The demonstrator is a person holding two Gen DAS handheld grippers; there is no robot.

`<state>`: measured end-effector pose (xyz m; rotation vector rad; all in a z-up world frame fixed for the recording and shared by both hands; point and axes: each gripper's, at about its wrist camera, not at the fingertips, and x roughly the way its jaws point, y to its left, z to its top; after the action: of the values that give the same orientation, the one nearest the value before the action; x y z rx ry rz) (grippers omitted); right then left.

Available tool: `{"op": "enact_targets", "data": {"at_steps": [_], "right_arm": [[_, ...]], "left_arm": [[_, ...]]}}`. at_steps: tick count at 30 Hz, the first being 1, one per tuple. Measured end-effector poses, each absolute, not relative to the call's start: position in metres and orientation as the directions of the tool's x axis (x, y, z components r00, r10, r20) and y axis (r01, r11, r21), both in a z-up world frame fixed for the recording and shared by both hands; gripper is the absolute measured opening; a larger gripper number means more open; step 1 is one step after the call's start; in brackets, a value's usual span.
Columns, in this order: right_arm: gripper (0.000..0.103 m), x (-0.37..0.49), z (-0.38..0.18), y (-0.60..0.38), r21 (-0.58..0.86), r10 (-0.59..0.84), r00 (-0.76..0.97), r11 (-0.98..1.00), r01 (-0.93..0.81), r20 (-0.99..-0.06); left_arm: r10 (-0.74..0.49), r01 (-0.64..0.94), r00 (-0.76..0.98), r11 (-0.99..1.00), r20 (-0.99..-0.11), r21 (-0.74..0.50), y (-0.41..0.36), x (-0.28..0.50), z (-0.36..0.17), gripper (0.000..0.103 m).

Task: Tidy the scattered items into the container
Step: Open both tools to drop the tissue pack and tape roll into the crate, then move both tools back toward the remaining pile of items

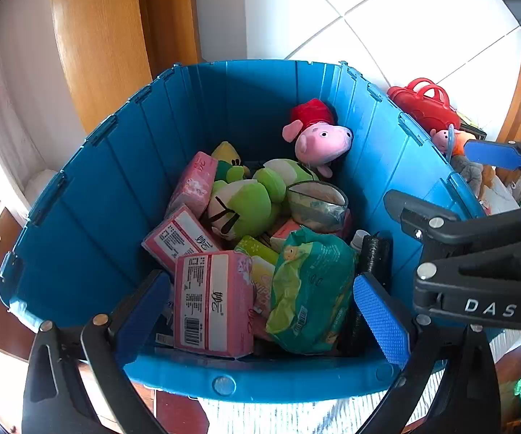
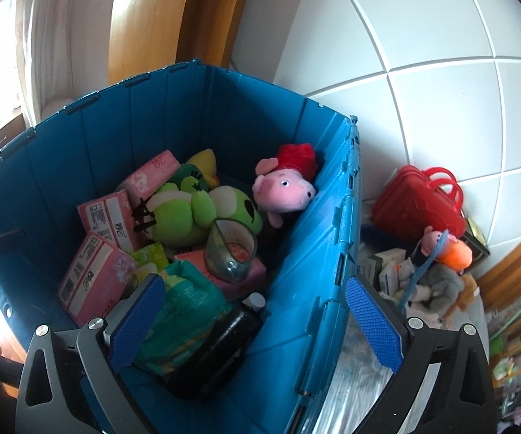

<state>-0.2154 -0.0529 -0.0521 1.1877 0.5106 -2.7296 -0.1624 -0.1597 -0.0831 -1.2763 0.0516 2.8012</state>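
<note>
Blue plastic, the container (image 2: 314,238) fills both views and already holds pink boxes, a green plush frog (image 1: 246,206), a pink plush pig (image 1: 320,139) and a teal packet (image 1: 311,289). Outside its right wall lies the heap yet to be tidied: a red toy case (image 2: 418,204), then a small pig doll in orange (image 2: 448,249) on a grey plush (image 2: 437,285). That heap sits ahead and to the right of the right gripper (image 2: 257,322), whose fingers straddle the container's wall, spread wide and holding nothing. The left gripper (image 1: 260,314) hangs over the container's near rim, equally wide and empty, with the wall between it and the heap. So the right hand is judged the nearer one; the case's long axis runs roughly along the wall.
</note>
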Motion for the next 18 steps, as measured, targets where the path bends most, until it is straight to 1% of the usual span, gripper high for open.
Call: {"op": "enact_targets", "data": {"at_steps": [10, 18], "right_arm": [[0.102, -0.198, -0.044, -0.044, -0.241, 0.009, -0.702, -0.942, 0.232, -0.712], [0.102, -0.174, -0.028, -0.016, -0.203, -0.019, -0.74, -0.957, 0.209, -0.672]], "left_arm": [[0.049, -0.065, -0.68, -0.998, -0.731, -0.006, -0.157, -0.148, -0.077, 0.103], [0.042, -0.045, -0.734, -0.999, -0.678, -0.013, -0.146, -0.13, -0.063, 0.103]]}}
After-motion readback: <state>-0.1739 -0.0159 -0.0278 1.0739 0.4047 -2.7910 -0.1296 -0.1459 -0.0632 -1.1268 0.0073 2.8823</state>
